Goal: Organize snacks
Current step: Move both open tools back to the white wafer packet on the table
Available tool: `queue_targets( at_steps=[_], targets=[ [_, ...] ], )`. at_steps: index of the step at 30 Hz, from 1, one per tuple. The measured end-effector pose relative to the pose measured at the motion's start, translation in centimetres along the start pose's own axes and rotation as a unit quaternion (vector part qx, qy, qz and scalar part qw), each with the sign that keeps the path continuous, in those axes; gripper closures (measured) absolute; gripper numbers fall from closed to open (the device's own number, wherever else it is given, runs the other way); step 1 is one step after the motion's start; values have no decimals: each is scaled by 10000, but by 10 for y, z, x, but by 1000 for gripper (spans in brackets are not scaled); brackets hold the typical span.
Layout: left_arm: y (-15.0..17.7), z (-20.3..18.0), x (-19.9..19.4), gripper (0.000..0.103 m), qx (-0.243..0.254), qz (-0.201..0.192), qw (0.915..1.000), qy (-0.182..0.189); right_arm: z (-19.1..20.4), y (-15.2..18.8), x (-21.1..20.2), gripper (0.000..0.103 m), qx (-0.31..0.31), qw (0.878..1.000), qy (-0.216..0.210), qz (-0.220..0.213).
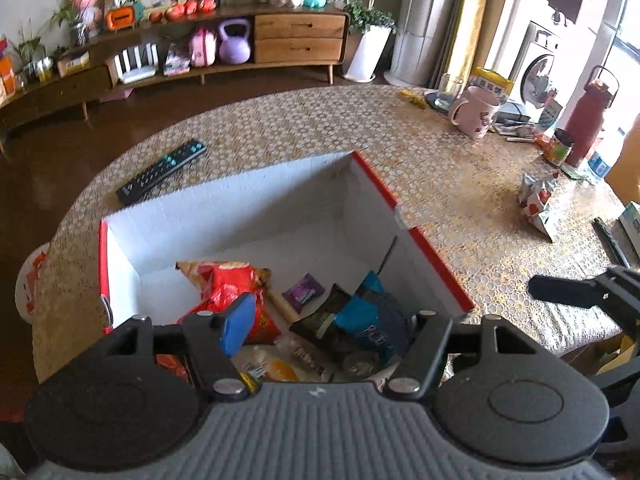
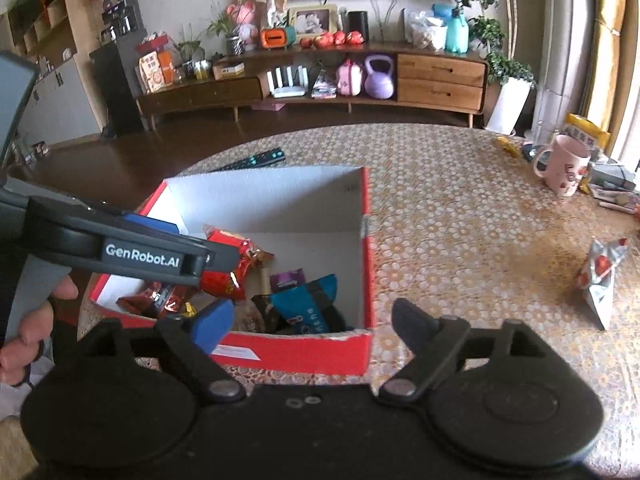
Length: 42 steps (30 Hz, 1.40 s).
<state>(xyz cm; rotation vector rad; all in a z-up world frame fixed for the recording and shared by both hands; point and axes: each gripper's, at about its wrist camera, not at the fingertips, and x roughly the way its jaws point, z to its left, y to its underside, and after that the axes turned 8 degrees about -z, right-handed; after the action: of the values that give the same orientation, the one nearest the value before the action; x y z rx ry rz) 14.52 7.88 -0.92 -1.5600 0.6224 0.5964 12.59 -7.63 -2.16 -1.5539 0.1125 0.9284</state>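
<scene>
A red cardboard box (image 1: 432, 256) with white inner walls stands on the patterned table. Inside lie a red packet (image 1: 228, 284), a small purple packet (image 1: 304, 292), a blue and black packet (image 1: 368, 316) and other snacks. My left gripper (image 1: 320, 328) hangs over the box's near end, open, with nothing between its fingers. Outside the box's near wall, my right gripper (image 2: 312, 326) stands wide open and holds nothing. A hand (image 2: 36, 320) holds the left gripper (image 2: 120, 248) at the left of the right wrist view. A white, red and silver snack packet (image 2: 602, 276) lies on the table to the right.
A black remote control (image 1: 162, 170) lies beyond the box. At the far right stand a pink mug (image 1: 476, 114), a red bottle (image 1: 588, 120) and a small jar (image 1: 560, 146) among papers. A low wooden cabinet (image 2: 440, 80) lines the back wall.
</scene>
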Motion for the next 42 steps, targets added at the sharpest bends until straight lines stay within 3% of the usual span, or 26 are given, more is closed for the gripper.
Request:
queue_targets(
  at_steps=[2,11,20,26,42],
  targets=[
    [-2,-8,-3,36,97,-77,9999,28,-6,0,-6,2,51,9999,90,-68],
    [-8,-57,-9,22,524,-385,9974,323,-49,7,-36,0,285,9986,398,-209],
    [-20,-121,9,22,870,-432,9934,617,-103,23,-53,0,624,9927,1027,-72],
    [-34,-169,30,22,1212,-378,9895,696,-149,32,-63,0,865,9862,1410,-39],
    [-67,-285,122,22,2005,-197,9744,994,-281,39,-59,2,1409,9711,1922,-116]
  ],
)
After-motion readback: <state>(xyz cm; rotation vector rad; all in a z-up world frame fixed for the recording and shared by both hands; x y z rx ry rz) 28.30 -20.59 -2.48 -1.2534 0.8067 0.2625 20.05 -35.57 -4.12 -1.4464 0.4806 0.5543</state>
